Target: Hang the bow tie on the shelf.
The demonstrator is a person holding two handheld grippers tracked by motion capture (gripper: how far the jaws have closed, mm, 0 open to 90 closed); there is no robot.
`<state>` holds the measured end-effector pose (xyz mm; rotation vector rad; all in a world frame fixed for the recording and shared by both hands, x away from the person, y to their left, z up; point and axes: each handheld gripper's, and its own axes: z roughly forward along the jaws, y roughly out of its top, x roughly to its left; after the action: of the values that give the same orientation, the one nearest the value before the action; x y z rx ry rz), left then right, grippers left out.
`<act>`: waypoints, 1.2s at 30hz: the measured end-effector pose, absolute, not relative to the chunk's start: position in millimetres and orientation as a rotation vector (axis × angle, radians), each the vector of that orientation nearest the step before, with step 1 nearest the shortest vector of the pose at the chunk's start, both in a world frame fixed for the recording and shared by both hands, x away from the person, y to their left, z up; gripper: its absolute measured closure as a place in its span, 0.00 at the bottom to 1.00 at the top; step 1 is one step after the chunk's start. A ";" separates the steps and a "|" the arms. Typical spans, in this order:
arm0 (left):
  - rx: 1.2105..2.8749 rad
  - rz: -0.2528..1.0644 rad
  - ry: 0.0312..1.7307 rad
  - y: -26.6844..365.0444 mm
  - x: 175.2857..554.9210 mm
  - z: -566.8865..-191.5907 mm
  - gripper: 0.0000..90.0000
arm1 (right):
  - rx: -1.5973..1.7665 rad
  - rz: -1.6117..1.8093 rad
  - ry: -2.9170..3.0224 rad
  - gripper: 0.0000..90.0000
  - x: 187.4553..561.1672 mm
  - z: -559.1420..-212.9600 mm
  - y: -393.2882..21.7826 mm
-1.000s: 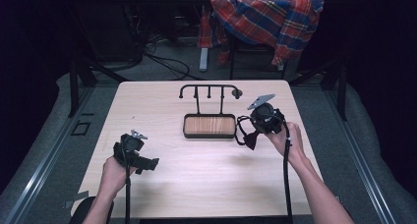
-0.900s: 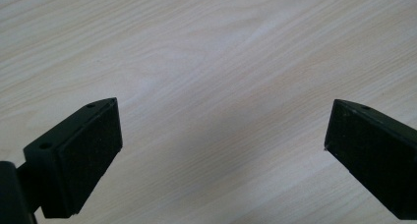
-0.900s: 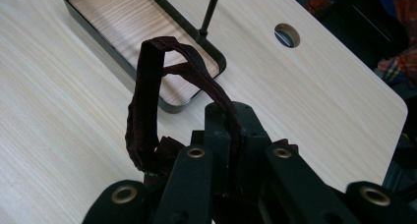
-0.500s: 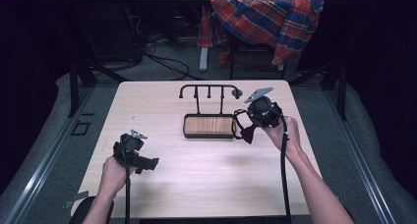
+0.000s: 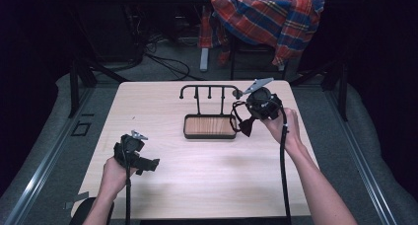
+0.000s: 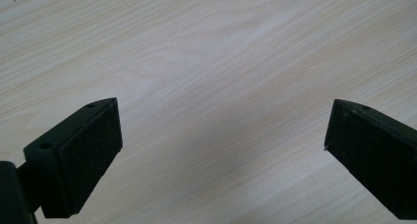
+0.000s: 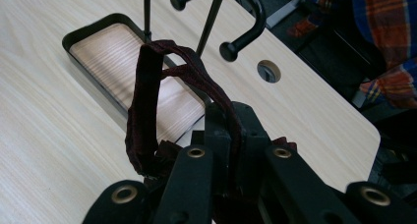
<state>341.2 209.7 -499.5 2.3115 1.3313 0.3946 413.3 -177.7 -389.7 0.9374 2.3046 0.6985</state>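
A black rack with hooks stands on a wood-bottomed tray at the table's far middle. My right gripper hovers by the rack's right end, shut on a dark maroon fabric loop that dangles over the tray's right edge. In the right gripper view the loop arches up from the shut jaws, with the tray and a knobbed hook just beyond. My left gripper rests low at the near left, open with nothing between its pads.
The light wooden table has a round cable hole near its far right corner. A plaid shirt hangs on a chair behind the table. Cables trail from both grippers toward the near edge.
My right gripper has risen and moved a little toward the rack's right end, carrying the fabric loop. The left gripper has stayed put.
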 end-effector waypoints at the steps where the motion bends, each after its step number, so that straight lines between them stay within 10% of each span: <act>1: 2.311 0.395 1.330 209.7 341.2 -499.5 0.01 | 0.937 0.704 2.297 0.96 413.8 -387.6 -177.7; 36: 2.310 0.390 1.334 210.3 341.9 -500.1 0.01 | 1.065 0.749 2.251 0.96 460.5 -390.1 -181.6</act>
<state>341.9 210.3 -500.1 2.3095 1.3336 0.3905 460.5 -181.6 -390.1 1.0651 2.2510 0.7492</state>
